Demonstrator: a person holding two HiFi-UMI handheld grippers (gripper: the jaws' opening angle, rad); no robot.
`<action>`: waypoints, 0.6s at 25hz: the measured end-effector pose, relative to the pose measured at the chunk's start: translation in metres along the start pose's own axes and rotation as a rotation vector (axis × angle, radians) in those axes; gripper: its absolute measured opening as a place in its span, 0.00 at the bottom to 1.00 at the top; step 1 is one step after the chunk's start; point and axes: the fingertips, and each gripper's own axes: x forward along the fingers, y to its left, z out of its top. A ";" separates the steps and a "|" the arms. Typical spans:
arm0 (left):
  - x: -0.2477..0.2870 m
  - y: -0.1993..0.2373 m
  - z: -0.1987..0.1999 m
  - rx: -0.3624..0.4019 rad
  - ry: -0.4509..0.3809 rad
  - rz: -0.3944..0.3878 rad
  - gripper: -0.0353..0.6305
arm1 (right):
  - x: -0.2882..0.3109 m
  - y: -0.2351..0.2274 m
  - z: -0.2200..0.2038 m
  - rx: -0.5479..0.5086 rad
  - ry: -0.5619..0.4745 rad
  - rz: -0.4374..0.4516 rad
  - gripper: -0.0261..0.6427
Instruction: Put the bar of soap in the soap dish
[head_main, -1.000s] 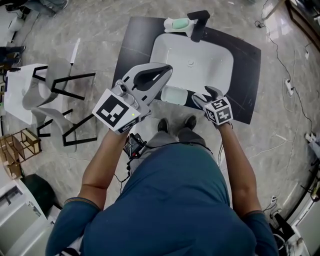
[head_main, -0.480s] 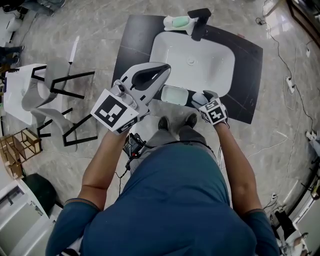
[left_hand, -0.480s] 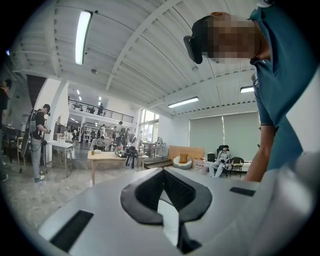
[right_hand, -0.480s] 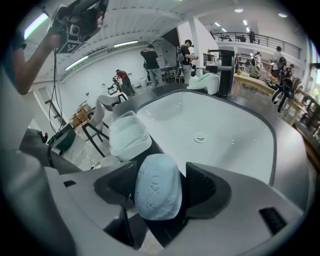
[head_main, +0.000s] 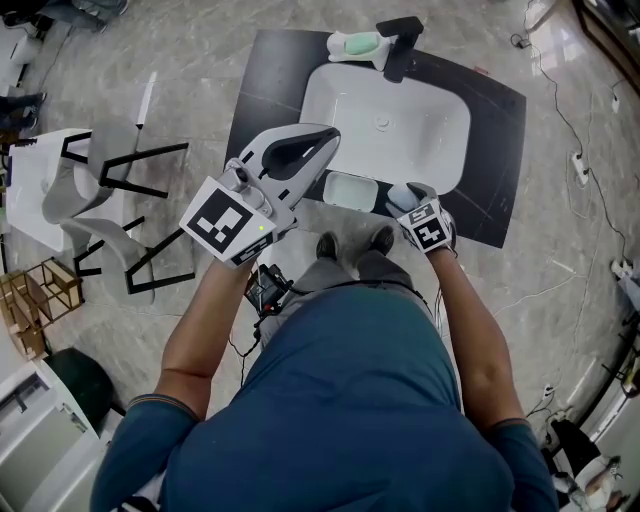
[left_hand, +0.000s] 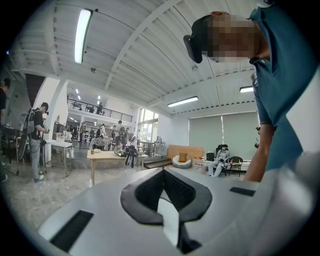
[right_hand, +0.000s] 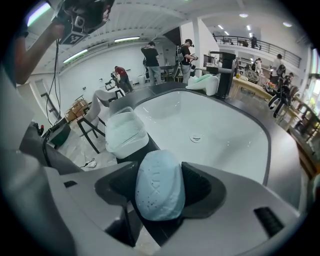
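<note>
Currently the right tongs (right_hand: 160, 167) are clenched on the bar of soap (right_hand: 159, 192), a pale blue, rounded bar that stands on end between the two dark pads and rises a little past their tips. From the head view these right tongs (head_main: 411, 199) sit low at the near rim of the white sink (head_main: 385, 125), with the bar of soap (head_main: 400, 194) just to the right of the soap dish (head_main: 350, 190) and apart from it. The soap dish (right_hand: 125, 132) is a pale, rounded-square tray resting on the near strip of the black table (head_main: 260, 90), right against the sink's near edge; in the right gripper view it lies ahead and to the left of the held bar, and nothing shows inside it. The left tongs (head_main: 330, 136) are raised high over the near left corner of the table, well clear of the dish. In their own view the left tongs (left_hand: 162, 172) are clenched tip to tip with nothing between them, pointing out across a large hall. At the far side of the sink (right_hand: 215, 135) stands a black tap (head_main: 398, 45), and just left of it a second dish (head_main: 355, 45) carries something pale green. The sink's drain (right_hand: 196, 137) shows near its middle. White chairs (head_main: 95, 190) with black legs stand on the grey floor (head_main: 180, 60) to the left.
</note>
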 end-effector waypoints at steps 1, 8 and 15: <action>-0.003 0.002 -0.001 0.000 0.004 0.002 0.06 | -0.002 0.000 0.002 0.003 -0.003 -0.001 0.46; -0.021 0.016 -0.009 -0.001 0.024 0.032 0.06 | -0.011 0.000 0.016 -0.006 -0.035 -0.019 0.46; -0.045 0.028 -0.009 0.003 0.025 0.052 0.06 | -0.018 0.009 0.038 -0.030 -0.055 -0.025 0.46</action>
